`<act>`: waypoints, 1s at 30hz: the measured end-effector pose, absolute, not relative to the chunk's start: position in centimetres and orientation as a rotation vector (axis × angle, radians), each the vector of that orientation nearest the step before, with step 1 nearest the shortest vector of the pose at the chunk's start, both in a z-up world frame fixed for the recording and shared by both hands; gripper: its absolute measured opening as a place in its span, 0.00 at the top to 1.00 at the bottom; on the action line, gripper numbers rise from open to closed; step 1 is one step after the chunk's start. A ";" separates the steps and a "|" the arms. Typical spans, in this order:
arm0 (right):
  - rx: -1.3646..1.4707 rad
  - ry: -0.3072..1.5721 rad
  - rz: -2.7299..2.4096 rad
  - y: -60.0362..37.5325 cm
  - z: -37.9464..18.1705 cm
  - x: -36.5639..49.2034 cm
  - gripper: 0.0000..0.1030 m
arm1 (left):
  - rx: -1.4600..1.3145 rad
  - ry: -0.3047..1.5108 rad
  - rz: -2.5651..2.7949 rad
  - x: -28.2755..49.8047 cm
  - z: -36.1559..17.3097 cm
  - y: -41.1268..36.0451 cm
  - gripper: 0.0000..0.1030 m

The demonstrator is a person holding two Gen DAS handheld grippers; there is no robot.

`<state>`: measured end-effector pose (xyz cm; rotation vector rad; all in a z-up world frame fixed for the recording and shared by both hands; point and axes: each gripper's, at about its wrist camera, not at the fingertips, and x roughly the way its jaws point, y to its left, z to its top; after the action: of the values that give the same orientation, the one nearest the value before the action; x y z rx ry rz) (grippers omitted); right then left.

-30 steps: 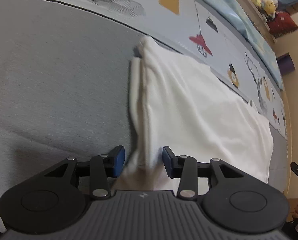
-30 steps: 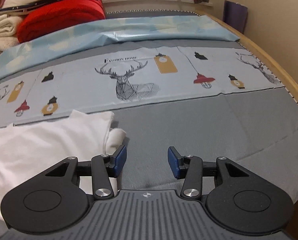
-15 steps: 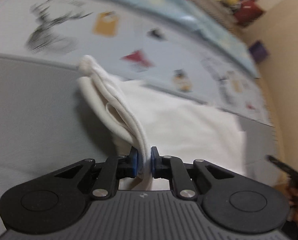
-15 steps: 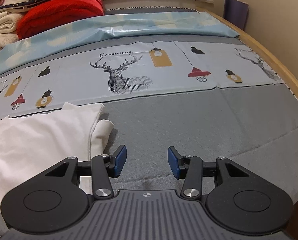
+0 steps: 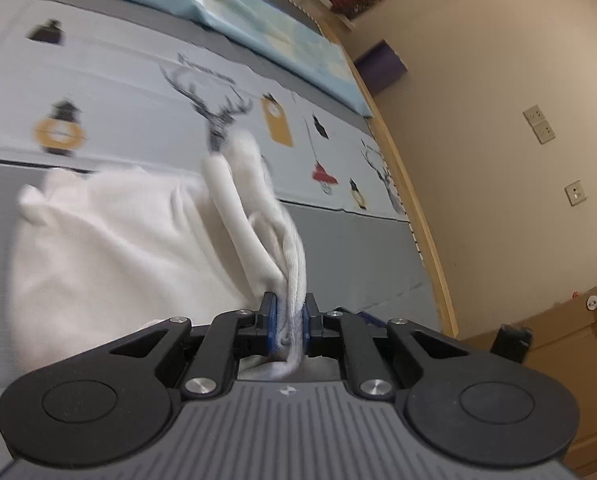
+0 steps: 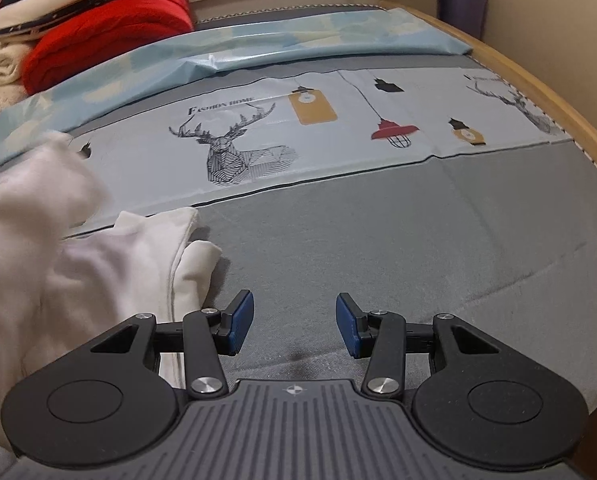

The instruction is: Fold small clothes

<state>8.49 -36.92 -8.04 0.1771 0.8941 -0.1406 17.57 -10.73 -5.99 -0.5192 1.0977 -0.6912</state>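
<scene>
A small white garment (image 5: 110, 248) lies on the grey bed cover (image 5: 358, 260). My left gripper (image 5: 289, 316) is shut on a bunched edge of it and lifts that edge, so folds of cloth rise in front of the camera. In the right wrist view the same white garment (image 6: 78, 264) lies at the left, one part raised and blurred. My right gripper (image 6: 294, 320) is open and empty, low over the bare grey cover (image 6: 378, 240) just right of the garment's corner.
A printed sheet with deer and lamps (image 6: 258, 140) and a pale blue sheet (image 6: 278, 44) lie beyond. Red and cream folded clothes (image 6: 110, 28) are stacked at the far left. The wooden bed edge (image 6: 538, 92) and wall run along the right.
My left gripper closed on the garment's edge, then lifted and swung it over toward the right. My right gripper stayed open and nearly still.
</scene>
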 end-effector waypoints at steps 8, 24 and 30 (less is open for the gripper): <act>0.366 0.902 -0.081 -38.7 -8.5 8.7 0.54 | -0.489 1.094 -0.684 18.4 -6.3 -10.9 0.76; 0.530 1.066 -0.057 -35.0 -12.6 14.4 0.38 | -0.203 1.199 -0.568 14.9 -8.3 -0.4 0.76; 0.599 1.074 -0.104 -34.6 -13.9 15.8 0.55 | -0.181 1.196 -0.558 14.3 -7.7 1.5 0.76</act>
<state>15.83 -34.63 -13.87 0.5993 1.0743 -0.1045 14.34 1.48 -7.69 -0.1811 1.1964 -0.5582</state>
